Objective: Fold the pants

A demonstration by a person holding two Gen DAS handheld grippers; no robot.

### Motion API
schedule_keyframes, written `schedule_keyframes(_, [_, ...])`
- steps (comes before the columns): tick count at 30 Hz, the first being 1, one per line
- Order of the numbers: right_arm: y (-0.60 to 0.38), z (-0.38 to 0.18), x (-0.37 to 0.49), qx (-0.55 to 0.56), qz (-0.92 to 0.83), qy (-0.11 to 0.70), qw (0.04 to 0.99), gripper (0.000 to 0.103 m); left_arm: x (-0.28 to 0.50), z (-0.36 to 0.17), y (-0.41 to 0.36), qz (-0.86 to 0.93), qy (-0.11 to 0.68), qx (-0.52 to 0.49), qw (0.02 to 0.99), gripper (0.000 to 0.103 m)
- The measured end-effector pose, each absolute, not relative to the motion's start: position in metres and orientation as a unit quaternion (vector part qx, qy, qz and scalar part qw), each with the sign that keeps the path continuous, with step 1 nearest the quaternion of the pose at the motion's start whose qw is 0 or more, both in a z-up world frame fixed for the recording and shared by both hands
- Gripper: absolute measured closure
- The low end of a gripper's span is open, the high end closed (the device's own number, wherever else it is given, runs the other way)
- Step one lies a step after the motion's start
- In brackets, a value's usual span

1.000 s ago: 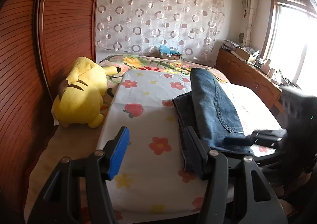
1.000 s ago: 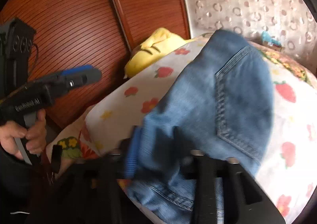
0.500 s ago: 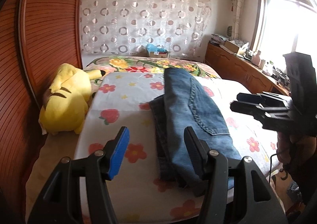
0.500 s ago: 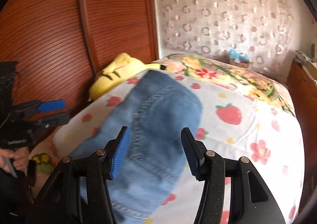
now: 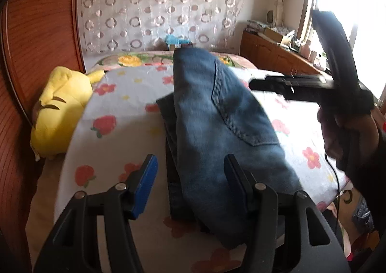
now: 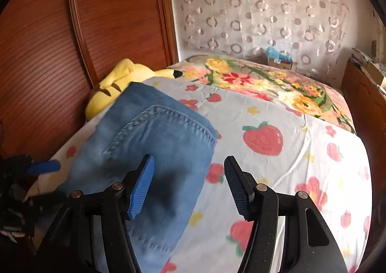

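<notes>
Jeans lie folded lengthwise, running away down the bed; left gripper hangs parted, empty, over their near end, right gripper opening, empty, beside them.

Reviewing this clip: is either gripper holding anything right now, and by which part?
Nothing is held. The left gripper is open and empty, and the right gripper's jaws are opening with nothing between them. The folded blue denim jeans lie free on the strawberry-print bedsheet.
</notes>
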State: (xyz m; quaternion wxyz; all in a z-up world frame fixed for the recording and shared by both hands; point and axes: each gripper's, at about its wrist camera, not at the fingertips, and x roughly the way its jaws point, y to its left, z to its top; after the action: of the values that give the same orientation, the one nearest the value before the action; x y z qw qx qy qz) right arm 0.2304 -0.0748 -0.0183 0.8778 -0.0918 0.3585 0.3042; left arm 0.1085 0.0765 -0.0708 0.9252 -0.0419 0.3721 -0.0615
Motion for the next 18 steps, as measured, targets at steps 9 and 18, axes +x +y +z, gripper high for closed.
schedule_keyframes(9, [-0.057, -0.057, 0.279, -0.088, 0.326, 0.409, 0.848, 0.033, 0.119, -0.098, 0.088, -0.067, 0.396, -0.075, 0.913, 0.047])
schedule_keyframes(18, [-0.061, -0.081, 0.289, -0.040, 0.385, 0.452, 0.804, 0.031, 0.122, -0.102, 0.092, -0.083, 0.395, -0.103, 0.909, 0.047])
